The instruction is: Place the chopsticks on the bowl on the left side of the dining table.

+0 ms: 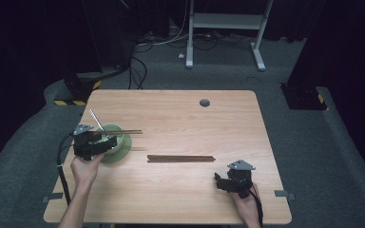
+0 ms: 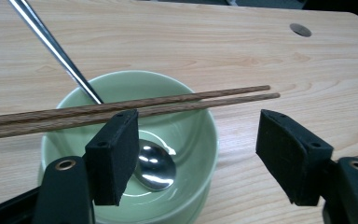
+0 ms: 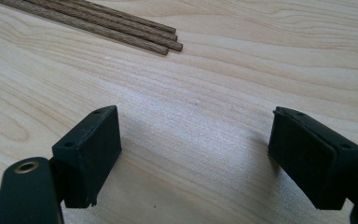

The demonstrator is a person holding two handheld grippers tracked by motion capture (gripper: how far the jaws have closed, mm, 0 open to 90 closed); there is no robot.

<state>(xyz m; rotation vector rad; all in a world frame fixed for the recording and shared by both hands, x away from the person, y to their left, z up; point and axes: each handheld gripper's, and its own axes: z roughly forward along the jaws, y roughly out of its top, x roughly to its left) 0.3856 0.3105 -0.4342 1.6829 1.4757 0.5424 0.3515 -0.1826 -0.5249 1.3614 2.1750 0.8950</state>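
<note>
High view: the left gripper [image 1: 94, 142] is over the green bowl [image 1: 120, 145]; a pair of chopsticks [image 1: 123, 131] lies across its rim.

Left gripper view: its jaws are wide and empty, with the chopsticks [image 2: 121, 109] just beyond them and the spoon [image 2: 156, 165] in the bowl [image 2: 196, 140].

Right gripper view: the jaws are wide over the bare desk [image 3: 196, 116], and the second pair [image 3: 121, 28] lies well ahead.

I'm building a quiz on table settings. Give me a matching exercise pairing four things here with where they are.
Things:
1. Metal spoon
2. Pair of brown wooden chopsticks
3. Bundle of brown wooden chopsticks
4. Pale green ceramic bowl

Places:
A. Flat on the table's middle
B. Across the bowl's rim
C. On a green saucer
D. Inside the bowl, handle leaning out

Pairs: 1-D, 2-B, 3-A, 4-C
</note>
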